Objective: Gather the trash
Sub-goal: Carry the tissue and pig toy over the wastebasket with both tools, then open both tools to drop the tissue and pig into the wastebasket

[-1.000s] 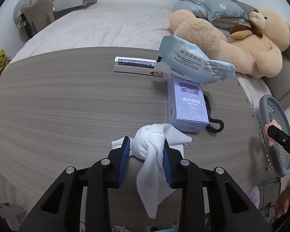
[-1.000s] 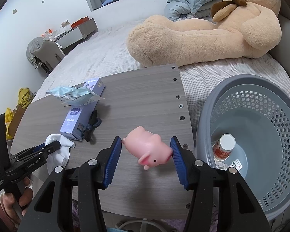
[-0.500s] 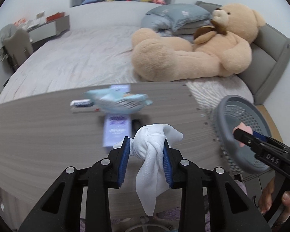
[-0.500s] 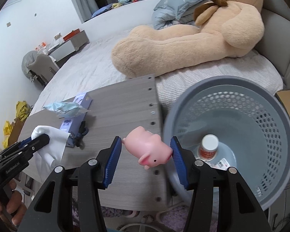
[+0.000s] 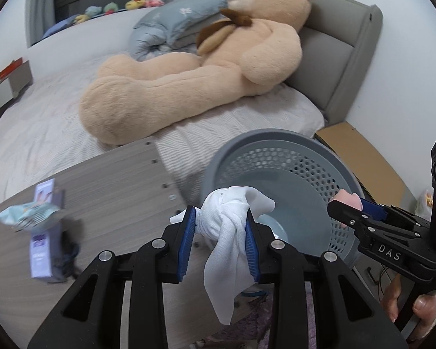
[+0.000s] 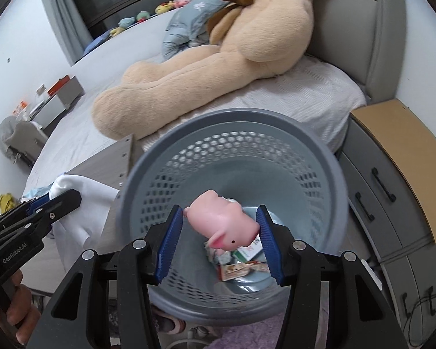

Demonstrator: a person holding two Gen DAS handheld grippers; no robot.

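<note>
My left gripper (image 5: 220,242) is shut on a knotted white cloth (image 5: 228,232) and holds it over the near rim of the grey perforated bin (image 5: 279,142). My right gripper (image 6: 218,242) is shut on a pink pig toy (image 6: 223,222) and holds it above the open bin (image 6: 238,122), over the packets and wrappers (image 6: 241,261) on its floor. The right gripper also shows in the left wrist view (image 5: 348,206), at the bin's right rim. The left gripper with the cloth (image 6: 75,200) shows at the left of the right wrist view.
A wooden table (image 5: 110,186) stands left of the bin, with a purple box (image 5: 42,244) and a light blue packet (image 5: 26,215) on it. A bed with a large teddy bear (image 5: 206,55) lies behind. A grey drawer unit (image 6: 392,218) stands right of the bin.
Both grippers have swung right from the table to the bin. The pig toy is now over the bin's inside, and the cloth is at its rim. Both grips are unchanged.
</note>
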